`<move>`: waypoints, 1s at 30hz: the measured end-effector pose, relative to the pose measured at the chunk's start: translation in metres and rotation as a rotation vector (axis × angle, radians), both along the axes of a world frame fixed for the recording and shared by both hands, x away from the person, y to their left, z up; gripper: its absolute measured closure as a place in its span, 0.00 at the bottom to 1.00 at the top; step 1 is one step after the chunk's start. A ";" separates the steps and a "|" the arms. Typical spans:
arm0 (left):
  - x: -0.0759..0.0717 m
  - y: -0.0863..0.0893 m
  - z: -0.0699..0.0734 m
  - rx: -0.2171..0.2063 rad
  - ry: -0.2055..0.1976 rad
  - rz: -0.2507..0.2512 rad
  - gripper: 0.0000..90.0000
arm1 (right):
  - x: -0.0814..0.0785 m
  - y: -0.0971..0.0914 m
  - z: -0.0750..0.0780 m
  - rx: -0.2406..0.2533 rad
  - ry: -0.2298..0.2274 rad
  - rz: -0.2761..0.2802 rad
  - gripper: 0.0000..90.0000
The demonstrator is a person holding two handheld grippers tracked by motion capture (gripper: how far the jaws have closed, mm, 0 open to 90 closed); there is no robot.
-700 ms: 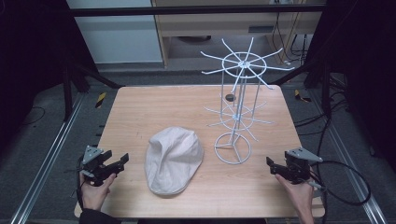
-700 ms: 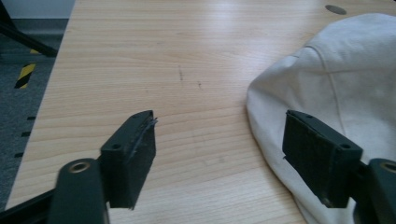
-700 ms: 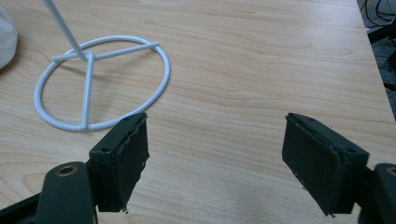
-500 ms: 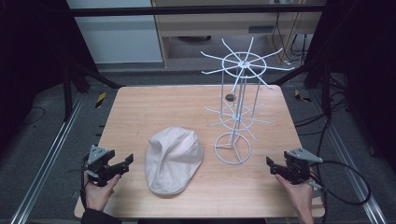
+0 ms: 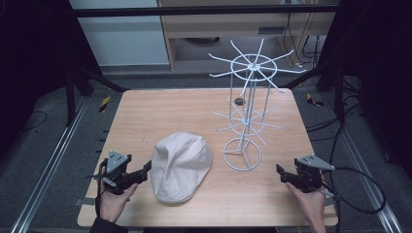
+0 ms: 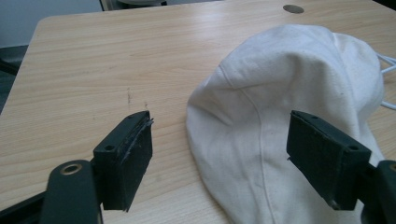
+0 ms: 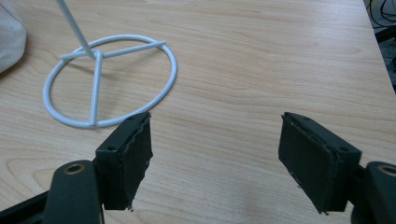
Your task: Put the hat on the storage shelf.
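Down near the bottom of the high view sits a wooden table (image 5: 160,116), and a soft white cap (image 5: 180,166) lies flat on it, a little left of the middle. To the right of the cap stands a tall white wire rack (image 5: 247,116) with thin arms that stick out like spokes, and its round ring foot rests on the wood just beside the cap. At the lower left of the high view, a hand (image 5: 115,203) holds the left gripper (image 5: 145,170), which points toward the cap and sits very near its left edge. In the left gripper view, the two black jaws are spread wide apart, and the cap (image 6: 299,107) fills the middle and right of the picture, with one jaw over bare wood and the other in front of the cloth. Nothing is between them being squeezed. At the lower right of the high view, another hand (image 5: 311,206) holds the right gripper (image 5: 281,172), close to the table's right edge and near the ring foot. In the right gripper view, its jaws are wide apart too, with bare wood between them, and the ring foot (image 7: 109,84) lies at the upper left.
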State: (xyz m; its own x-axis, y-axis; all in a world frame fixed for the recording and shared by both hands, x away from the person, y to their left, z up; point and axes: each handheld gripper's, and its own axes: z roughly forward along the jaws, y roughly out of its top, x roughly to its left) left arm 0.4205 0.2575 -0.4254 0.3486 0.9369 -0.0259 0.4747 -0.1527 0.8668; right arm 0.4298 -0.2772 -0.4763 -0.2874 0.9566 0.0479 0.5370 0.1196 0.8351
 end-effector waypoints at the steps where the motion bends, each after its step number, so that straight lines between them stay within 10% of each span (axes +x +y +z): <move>1: 0.000 -0.003 0.000 0.002 0.001 -0.003 0.25 | 0.000 0.000 0.000 -0.003 -0.003 0.002 0.29; 30: -0.007 -0.052 0.011 0.039 0.016 -0.106 0.25 | -0.001 0.002 -0.001 -0.012 0.006 0.007 0.30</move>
